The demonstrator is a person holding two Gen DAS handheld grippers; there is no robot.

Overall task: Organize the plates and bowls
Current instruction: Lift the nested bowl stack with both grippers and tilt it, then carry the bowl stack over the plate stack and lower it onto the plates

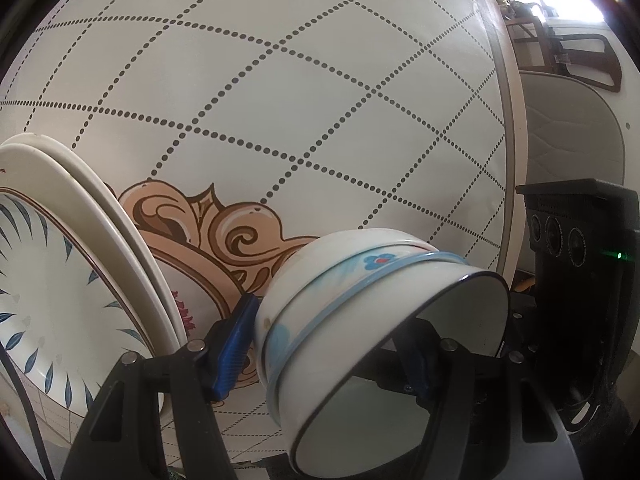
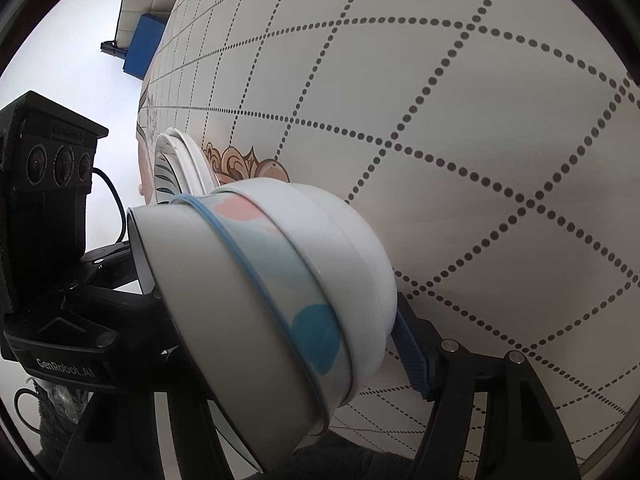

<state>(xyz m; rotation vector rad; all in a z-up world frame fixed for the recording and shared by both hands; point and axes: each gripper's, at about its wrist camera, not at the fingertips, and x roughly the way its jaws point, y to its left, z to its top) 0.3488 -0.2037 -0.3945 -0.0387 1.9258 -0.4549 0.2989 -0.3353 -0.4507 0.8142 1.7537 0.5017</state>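
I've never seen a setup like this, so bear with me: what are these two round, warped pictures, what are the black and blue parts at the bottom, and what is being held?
There is no robot here. A person holds a two-finger tool in each hand, and a wide-angle camera on each looks along its fingers, hence the round, bent pictures.

In the left view, the left tool grips a stack of nested bowls: one blue pad presses outside, the other finger reaches inside. In the right view, the right tool holds the same stack from the opposite side, its blue pad against the outermost bowl.

Beneath lies a table with a dotted-grid cloth. A pile of plates rests on it, beside the bowls.
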